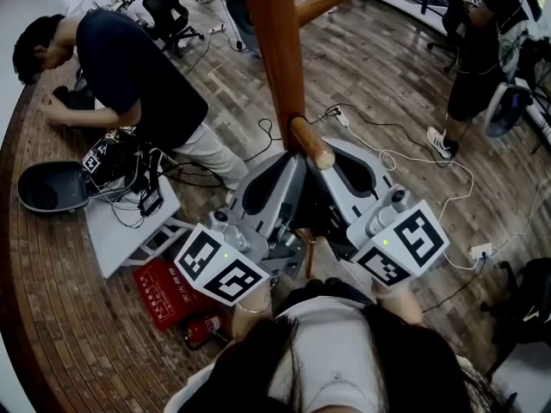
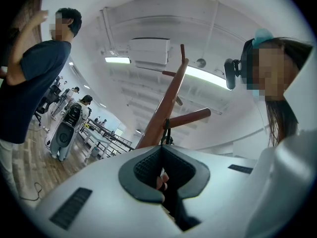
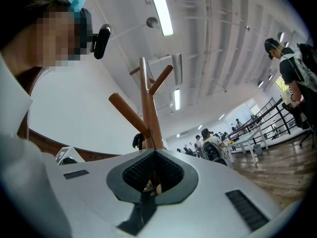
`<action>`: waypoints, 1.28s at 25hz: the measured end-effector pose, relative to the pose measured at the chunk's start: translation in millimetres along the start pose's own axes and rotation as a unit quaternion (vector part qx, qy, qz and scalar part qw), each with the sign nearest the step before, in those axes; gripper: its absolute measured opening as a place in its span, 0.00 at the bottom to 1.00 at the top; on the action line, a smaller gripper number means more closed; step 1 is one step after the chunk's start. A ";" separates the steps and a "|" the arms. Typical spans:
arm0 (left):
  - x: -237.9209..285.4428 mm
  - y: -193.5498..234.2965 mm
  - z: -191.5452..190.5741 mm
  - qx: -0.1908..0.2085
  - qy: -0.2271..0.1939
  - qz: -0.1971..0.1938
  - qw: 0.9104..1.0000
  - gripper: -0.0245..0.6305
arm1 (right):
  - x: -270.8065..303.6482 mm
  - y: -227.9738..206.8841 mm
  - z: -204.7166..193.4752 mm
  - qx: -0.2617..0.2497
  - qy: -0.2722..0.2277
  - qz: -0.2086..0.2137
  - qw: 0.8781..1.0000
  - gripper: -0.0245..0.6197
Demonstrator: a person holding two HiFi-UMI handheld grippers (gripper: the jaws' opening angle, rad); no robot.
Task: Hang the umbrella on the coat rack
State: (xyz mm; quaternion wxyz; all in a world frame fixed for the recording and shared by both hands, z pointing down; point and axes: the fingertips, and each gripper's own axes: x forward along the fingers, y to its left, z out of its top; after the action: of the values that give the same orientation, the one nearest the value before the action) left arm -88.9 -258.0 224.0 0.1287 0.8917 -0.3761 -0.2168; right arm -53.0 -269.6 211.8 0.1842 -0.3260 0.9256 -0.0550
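Note:
The wooden coat rack [image 1: 280, 50] rises in the middle, and one of its pegs [image 1: 310, 143] points toward me. Both grippers meet just under that peg. My left gripper [image 1: 288, 175] is shut on the umbrella's black strap [image 2: 167, 133], which runs up from the jaw tips over the peg [image 2: 190, 118]. My right gripper [image 1: 340, 166] is also shut; a thin cord [image 3: 148, 142] leads from its tips to the pole [image 3: 148, 108]. The dark umbrella [image 1: 318, 209] hangs between the two grippers, mostly hidden by them. Something pinkish shows between the pads in both gripper views.
A person in a dark shirt [image 1: 129, 67] bends over the curved brick counter [image 1: 34, 256] at left. A red box [image 1: 168, 292] and a fire extinguisher [image 1: 202, 329] lie on the floor, with cables [image 1: 405, 157] to the right. Another person [image 1: 482, 50] stands at back right.

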 end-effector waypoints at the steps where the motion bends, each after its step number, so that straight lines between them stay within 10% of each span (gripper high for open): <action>1: 0.2 0.0 -0.3 0.000 0.000 0.000 1.000 0.06 | -0.2 -0.2 -0.1 0.000 0.001 0.001 1.000 0.09; 32: -20.1 -16.8 -8.0 0.011 0.007 0.022 1.000 0.06 | -27.5 11.5 8.4 -0.001 0.000 0.001 1.000 0.10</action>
State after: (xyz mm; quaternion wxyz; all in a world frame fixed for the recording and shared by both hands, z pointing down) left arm -87.2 -231.5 230.2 0.1264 0.8860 -0.3967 -0.2041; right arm -36.7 -243.3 209.9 0.1837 -0.3253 0.9260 -0.0543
